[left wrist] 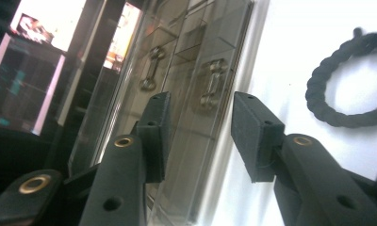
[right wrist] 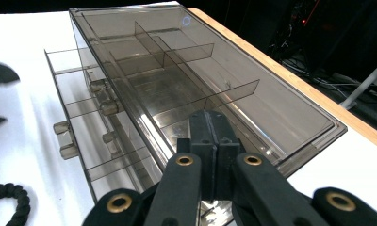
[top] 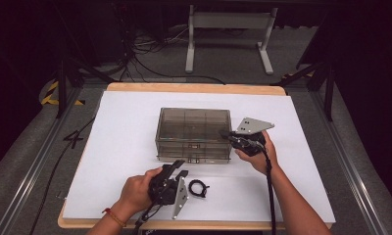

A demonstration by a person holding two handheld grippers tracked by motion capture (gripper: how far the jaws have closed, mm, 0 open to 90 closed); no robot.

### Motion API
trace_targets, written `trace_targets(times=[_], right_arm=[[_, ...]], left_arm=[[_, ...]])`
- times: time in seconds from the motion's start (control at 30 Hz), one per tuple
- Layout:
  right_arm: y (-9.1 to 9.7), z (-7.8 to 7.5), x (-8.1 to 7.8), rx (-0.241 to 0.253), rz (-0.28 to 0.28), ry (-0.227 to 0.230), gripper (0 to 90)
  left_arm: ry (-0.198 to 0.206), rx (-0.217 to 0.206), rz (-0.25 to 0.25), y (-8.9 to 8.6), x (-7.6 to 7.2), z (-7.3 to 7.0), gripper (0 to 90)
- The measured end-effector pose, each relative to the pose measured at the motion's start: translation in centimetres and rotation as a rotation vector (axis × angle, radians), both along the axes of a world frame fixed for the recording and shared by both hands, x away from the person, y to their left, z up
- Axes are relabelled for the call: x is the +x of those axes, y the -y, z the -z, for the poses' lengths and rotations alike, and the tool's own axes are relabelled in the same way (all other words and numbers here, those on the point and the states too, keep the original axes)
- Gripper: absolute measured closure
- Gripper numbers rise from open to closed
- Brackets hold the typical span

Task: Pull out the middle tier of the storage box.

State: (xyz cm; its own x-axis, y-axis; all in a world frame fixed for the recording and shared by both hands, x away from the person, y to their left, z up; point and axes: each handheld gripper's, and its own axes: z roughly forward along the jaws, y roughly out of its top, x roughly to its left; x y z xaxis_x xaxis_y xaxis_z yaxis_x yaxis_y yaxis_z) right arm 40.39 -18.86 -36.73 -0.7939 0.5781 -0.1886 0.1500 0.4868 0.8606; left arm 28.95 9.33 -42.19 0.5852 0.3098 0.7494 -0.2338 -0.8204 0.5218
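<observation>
Resting on the drawer box's (top: 194, 134) top at its right end, my right tongs (right wrist: 210, 141) are pressed shut with nothing between them. My left tongs (left wrist: 200, 127) hang partly open and empty just in front of the box, facing its drawer handles (left wrist: 210, 84). A black rope ring (top: 198, 188) lies on the white table (top: 125, 147) beside them.
</observation>
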Motion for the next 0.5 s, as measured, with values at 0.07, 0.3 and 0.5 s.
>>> trace_targets(times=[0.07,0.3,0.5], right_arm=[[0.2,-0.2,-0.1,-0.005,0.003,0.005,90.0],[1.4,-0.9,-0.7,0.001,0.018,0.022,90.0],[2.2,-0.9,-1.2,0.003,0.022,0.023,90.0]], left_arm=[[-0.034,-0.051,-0.01,-1.1,0.1,-0.7,55.8],[-0.158,-0.196,-0.05,-5.2,0.7,-2.2,47.4],[-0.228,-0.29,-0.076,-7.7,1.4,-2.6,42.8]])
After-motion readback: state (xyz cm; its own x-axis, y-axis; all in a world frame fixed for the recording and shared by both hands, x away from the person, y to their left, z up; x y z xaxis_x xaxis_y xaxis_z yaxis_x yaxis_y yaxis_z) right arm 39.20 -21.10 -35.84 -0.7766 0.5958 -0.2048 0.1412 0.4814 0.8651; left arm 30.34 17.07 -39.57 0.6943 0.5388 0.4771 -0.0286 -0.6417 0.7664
